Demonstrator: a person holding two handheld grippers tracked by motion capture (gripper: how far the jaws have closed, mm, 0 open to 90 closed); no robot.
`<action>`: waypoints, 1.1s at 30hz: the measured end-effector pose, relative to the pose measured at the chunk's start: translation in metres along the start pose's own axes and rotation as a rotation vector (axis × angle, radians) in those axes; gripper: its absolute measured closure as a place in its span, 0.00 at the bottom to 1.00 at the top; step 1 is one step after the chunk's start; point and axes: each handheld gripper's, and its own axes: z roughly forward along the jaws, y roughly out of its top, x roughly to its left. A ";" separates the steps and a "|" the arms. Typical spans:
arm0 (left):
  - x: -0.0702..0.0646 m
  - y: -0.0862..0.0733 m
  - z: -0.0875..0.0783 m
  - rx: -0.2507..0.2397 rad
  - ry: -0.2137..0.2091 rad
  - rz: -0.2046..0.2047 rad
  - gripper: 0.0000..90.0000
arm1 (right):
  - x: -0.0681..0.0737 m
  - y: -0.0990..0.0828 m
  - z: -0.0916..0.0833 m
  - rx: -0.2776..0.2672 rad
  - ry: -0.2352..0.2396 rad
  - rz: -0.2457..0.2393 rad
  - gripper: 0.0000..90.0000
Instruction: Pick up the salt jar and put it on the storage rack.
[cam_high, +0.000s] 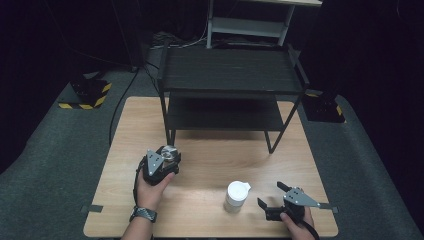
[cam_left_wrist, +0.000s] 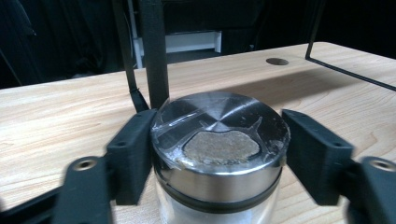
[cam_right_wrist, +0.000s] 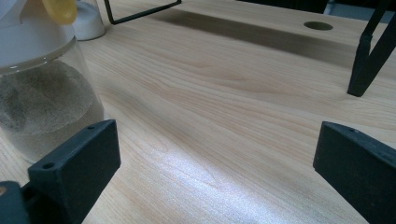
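A glass jar with a shiny metal lid (cam_left_wrist: 219, 140) stands on the wooden table (cam_high: 210, 165) near the left front leg of a black rack. My left gripper (cam_high: 169, 156) is shut on the jar, one black pad (cam_left_wrist: 135, 154) on each side of the lid. At the front right, my right gripper (cam_high: 270, 193) rests open with bare table between its jaws (cam_right_wrist: 215, 154). Just left of it stands a second jar with a white lid (cam_high: 236, 196). It holds pale sandy powder (cam_right_wrist: 42, 98) and stays outside the right gripper's jaws.
A black two-tier rack (cam_high: 232, 90) fills the back half of the table, and one of its legs (cam_left_wrist: 154, 56) rises right behind the held jar. A cable hole (cam_right_wrist: 318, 25) is cut in the tabletop. Grey carpet surrounds the table.
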 end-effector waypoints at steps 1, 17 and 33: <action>0.001 -0.001 0.000 -0.003 -0.002 -0.009 0.38 | 0.000 0.000 0.000 -0.001 0.001 0.000 0.00; -0.004 0.001 -0.012 -0.005 -0.022 -0.027 0.39 | -0.002 -0.001 0.000 -0.006 0.005 0.008 0.00; -0.014 0.018 -0.026 -0.064 -0.077 0.002 0.39 | -0.001 0.000 0.000 -0.002 0.005 0.000 0.00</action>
